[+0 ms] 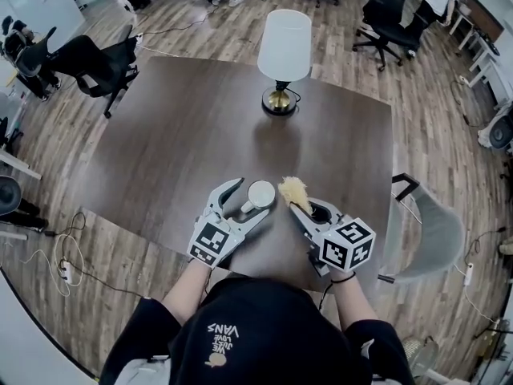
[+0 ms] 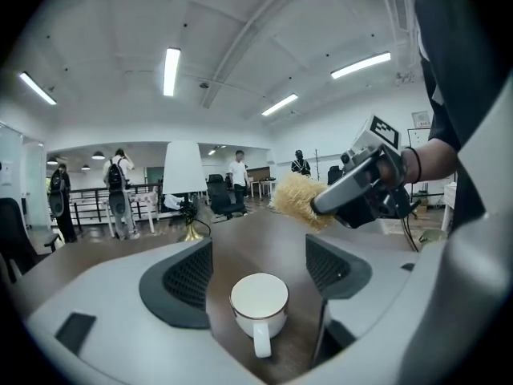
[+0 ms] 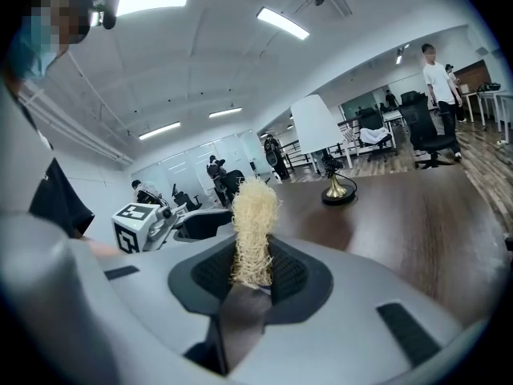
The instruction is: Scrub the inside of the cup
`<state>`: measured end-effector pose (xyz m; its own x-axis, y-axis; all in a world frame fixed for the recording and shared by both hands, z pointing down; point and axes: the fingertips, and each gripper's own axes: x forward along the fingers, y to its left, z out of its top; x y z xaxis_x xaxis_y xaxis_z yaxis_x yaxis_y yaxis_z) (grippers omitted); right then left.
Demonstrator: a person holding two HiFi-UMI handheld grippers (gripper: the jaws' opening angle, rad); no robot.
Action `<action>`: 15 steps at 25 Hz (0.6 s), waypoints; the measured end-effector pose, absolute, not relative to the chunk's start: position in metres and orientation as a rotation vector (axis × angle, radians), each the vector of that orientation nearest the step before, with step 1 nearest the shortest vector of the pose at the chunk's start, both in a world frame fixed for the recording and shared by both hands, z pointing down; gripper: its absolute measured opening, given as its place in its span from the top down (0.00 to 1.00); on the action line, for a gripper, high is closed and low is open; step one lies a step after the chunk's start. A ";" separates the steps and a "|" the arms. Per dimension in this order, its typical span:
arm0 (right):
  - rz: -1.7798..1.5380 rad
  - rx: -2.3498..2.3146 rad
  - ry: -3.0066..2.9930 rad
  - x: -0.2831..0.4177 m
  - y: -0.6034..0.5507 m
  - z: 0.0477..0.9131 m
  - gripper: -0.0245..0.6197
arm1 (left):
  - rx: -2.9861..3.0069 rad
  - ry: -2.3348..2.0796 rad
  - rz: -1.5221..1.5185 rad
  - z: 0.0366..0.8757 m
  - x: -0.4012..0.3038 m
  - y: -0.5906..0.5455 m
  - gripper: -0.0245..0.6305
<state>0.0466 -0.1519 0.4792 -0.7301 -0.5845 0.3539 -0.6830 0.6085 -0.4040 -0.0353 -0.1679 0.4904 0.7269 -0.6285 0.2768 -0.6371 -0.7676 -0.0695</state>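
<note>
A white cup (image 1: 260, 193) with a thin dark rim stands upright on the dark wooden table (image 1: 184, 135), near its front edge. My left gripper (image 1: 253, 197) has its jaws apart on either side of the cup (image 2: 259, 299), with a gap at each pad and the handle pointing back at the gripper. My right gripper (image 1: 298, 208) is shut on a brush with pale straw-like bristles (image 1: 294, 189). The bristles point up and away just right of the cup. The brush (image 3: 254, 231) stands between the shut pads in the right gripper view. In the left gripper view the brush (image 2: 300, 199) hangs above and beyond the cup.
A lamp (image 1: 284, 54) with a white shade and brass foot stands at the far middle of the table. A grey chair (image 1: 433, 231) is at the table's right side, black office chairs (image 1: 100, 62) at the far left. People stand in the background.
</note>
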 end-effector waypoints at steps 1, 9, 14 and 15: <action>0.778 1.052 -2.651 0.046 -0.151 0.478 0.83 | 2.896 -1.063 0.432 0.486 -0.035 -0.165 0.40; 0.752 1.035 -2.669 0.044 -0.146 0.472 0.83 | 2.931 -1.133 0.376 0.457 -0.041 -0.148 0.58; 0.737 1.024 -2.680 0.040 -0.144 0.469 0.83 | 2.936 -1.190 0.366 0.449 -0.045 -0.142 0.76; 0.735 1.022 -2.683 0.040 -0.144 0.469 0.83 | 2.934 -1.199 0.364 0.447 -0.046 -0.141 0.78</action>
<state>0.0395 -0.1437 0.4687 -0.7480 -0.5756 0.3303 -0.6636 0.6418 -0.3844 -0.0457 -0.1409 0.4469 0.6918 -0.6963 0.1913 -0.6852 -0.7166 -0.1302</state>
